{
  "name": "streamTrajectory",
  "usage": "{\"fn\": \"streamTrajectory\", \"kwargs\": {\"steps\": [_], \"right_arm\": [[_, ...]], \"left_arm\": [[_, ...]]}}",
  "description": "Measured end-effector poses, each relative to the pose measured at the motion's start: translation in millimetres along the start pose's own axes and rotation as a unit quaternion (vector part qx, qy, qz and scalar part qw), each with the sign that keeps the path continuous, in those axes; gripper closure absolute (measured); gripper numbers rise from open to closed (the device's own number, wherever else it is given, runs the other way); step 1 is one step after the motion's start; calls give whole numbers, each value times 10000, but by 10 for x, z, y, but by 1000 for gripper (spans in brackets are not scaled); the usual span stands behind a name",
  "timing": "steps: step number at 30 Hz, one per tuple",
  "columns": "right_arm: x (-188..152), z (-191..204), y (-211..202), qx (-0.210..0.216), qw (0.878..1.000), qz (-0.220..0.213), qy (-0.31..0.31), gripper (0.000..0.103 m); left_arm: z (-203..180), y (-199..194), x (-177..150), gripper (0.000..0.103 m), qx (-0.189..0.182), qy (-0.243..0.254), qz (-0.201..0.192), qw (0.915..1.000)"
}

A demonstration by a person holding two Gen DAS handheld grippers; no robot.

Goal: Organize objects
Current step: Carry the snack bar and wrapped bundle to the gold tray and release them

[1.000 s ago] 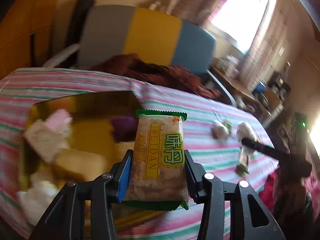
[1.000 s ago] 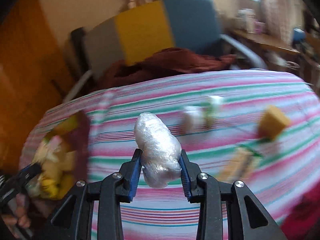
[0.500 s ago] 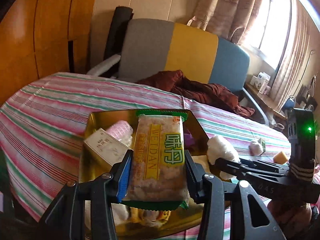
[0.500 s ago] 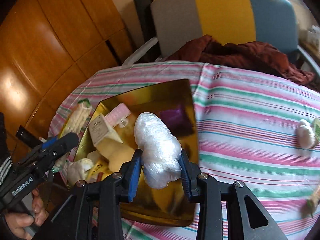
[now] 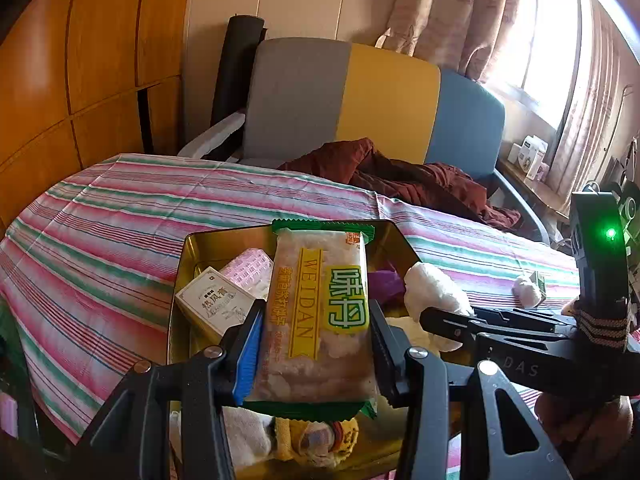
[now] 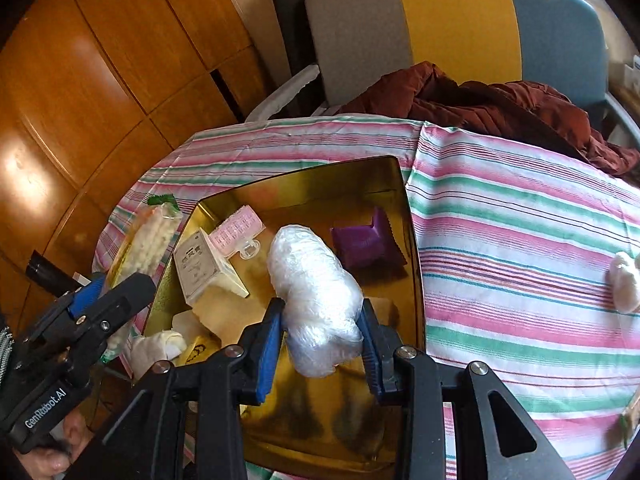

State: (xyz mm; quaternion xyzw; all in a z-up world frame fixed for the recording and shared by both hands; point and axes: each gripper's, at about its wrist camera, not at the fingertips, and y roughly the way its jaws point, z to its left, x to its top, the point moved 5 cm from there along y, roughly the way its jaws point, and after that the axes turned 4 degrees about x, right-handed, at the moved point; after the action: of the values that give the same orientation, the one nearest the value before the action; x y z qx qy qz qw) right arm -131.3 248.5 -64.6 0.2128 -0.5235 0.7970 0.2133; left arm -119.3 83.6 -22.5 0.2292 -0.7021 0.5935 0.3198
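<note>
A gold tin box (image 6: pixel 360 176) (image 5: pixel 192 248) stands on the striped tablecloth, holding a white carton (image 6: pixel 200 264) (image 5: pixel 216 304), a pink case (image 6: pixel 237 230), a purple wrapper (image 6: pixel 362 242) and other small items. My left gripper (image 5: pixel 312 344) is shut on a green-edged snack packet (image 5: pixel 320 312) over the box's near side. In the right wrist view the same packet (image 6: pixel 150 240) hangs by the box's left rim. My right gripper (image 6: pixel 320 340) is shut on a white plastic-wrapped bundle (image 6: pixel 316 292) (image 5: pixel 432 292) above the box's middle.
A white wrapped lump (image 6: pixel 624 280) (image 5: pixel 528 292) lies on the striped cloth (image 6: pixel 520 240) to the right of the box. Behind the table stands a grey, yellow and blue chair (image 5: pixel 360 96) with a dark red garment (image 5: pixel 408 180). Wooden panels (image 6: pixel 80 80) line the left.
Both grippers swung left to the gold box with their loads. The right one crossed from the open cloth to over the box's middle. In the last half second both barely shifted.
</note>
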Motion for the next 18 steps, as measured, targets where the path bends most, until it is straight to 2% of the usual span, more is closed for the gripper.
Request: {"fn": "streamTrajectory", "kwargs": {"steps": [6,12,15,18], "right_arm": [[68,-12,112,-3,10000,59,24,67],[192,-27,222,14,9998,63,167,67],[275,-17,295,-29,9997,49,220,67],[392,-12,406,-10,9992,-7,406,62]], "left_arm": [[31,146,81,55,58,92,52,9999],[110,390,274,55,-42,84,205,9997],[147,518,377,50,-95,25,270,9996],[197,619,425,50,-102,-52,356,9993]]}}
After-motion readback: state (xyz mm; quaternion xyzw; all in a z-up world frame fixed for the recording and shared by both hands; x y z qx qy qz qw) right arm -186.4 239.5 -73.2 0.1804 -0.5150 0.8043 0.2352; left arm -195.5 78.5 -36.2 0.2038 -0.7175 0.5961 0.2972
